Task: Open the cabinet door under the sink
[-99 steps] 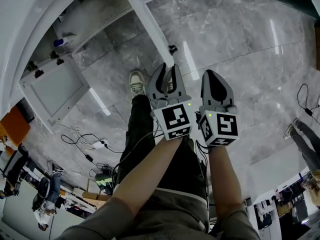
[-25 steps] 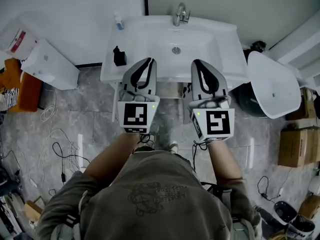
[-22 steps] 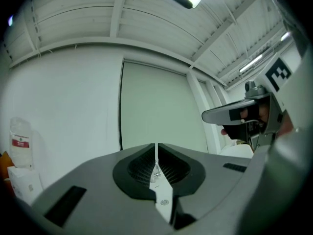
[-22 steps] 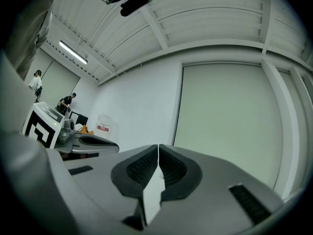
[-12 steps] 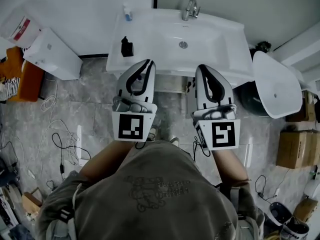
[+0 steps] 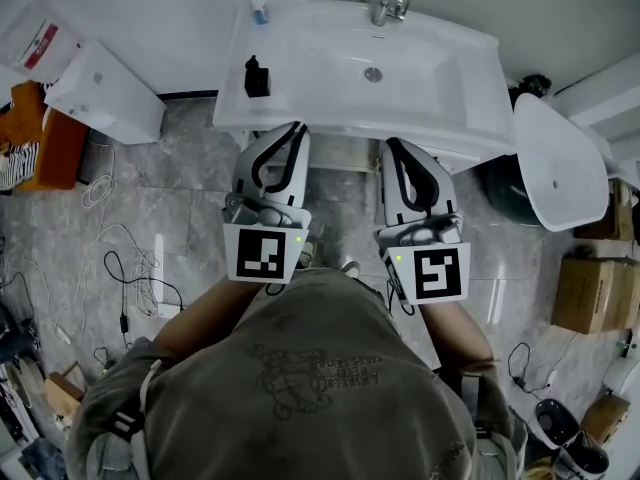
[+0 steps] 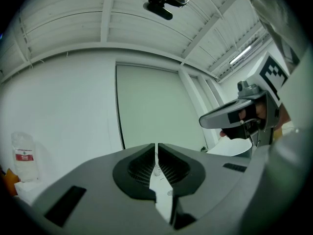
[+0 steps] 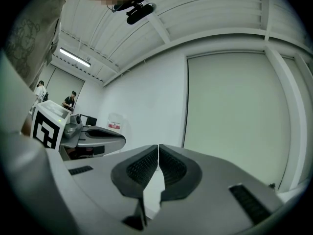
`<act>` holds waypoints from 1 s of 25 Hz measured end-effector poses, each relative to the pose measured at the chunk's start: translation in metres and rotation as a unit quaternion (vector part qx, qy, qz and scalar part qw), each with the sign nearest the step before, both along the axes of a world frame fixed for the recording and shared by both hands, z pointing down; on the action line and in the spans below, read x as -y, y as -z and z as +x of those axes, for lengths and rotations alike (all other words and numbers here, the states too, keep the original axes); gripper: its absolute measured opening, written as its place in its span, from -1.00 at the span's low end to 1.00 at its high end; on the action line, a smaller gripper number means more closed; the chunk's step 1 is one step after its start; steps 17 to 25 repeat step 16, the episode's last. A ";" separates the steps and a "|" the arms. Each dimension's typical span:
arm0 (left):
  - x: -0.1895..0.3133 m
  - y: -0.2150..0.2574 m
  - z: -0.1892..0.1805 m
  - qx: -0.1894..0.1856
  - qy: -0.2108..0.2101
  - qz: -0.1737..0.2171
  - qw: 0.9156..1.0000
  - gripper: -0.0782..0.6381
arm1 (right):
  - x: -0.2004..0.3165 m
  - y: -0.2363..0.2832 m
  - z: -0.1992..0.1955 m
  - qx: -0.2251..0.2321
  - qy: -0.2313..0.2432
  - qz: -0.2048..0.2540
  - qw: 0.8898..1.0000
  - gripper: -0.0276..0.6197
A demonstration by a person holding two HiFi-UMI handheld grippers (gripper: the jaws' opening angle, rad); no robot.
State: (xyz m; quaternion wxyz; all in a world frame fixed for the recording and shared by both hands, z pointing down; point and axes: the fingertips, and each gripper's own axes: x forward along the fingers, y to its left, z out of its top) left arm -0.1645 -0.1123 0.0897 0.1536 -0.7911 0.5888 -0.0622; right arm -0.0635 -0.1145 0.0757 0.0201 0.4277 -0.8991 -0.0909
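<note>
A white sink (image 6: 330, 73) with a chrome faucet (image 6: 392, 3) stands against the wall at the top of the head view. The basin hides the cabinet beneath it, and no door shows in any view. My left gripper (image 6: 296, 126) and right gripper (image 6: 389, 143) point level at the sink's front edge, side by side. Both are shut with nothing between the jaws. The left gripper view has its jaws (image 7: 157, 152) meeting in front of a white wall, with the right gripper (image 7: 234, 116) off to the side. The right gripper view shows closed jaws (image 8: 158, 152) too.
A black object (image 6: 257, 76) and a small bottle (image 6: 259, 8) sit on the sink's left rim. A white box (image 6: 105, 93) stands to the left and a round white fixture (image 6: 560, 163) to the right. Cables (image 6: 130, 278) lie on the floor, with cardboard boxes (image 6: 590, 293) far right.
Four seconds ago the head view faced the floor; now it looks down on the sink. Over the last second both grippers dropped from over the basin's front rim to just below it, still shut.
</note>
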 end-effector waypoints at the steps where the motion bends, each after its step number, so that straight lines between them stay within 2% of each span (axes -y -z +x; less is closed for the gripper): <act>1: 0.001 0.000 0.000 -0.002 0.000 -0.001 1.000 -0.69 | 0.000 0.001 0.000 -0.003 -0.002 0.007 1.000 -0.82; 7: 0.010 0.001 0.002 -0.009 -0.006 0.000 1.000 -0.69 | 0.003 0.004 0.001 -0.011 -0.004 0.030 0.999 -0.82; 11: 0.009 0.004 0.006 0.014 -0.014 0.006 1.000 -0.69 | 0.005 0.001 0.003 -0.011 -0.008 0.022 1.000 -0.82; 16: 0.013 0.006 0.010 0.000 -0.016 0.005 1.000 -0.69 | 0.009 0.002 0.006 -0.014 -0.007 0.023 1.000 -0.82; 25: 0.013 0.006 0.010 0.000 -0.016 0.005 1.000 -0.69 | 0.009 0.002 0.006 -0.014 -0.007 0.023 1.000 -0.82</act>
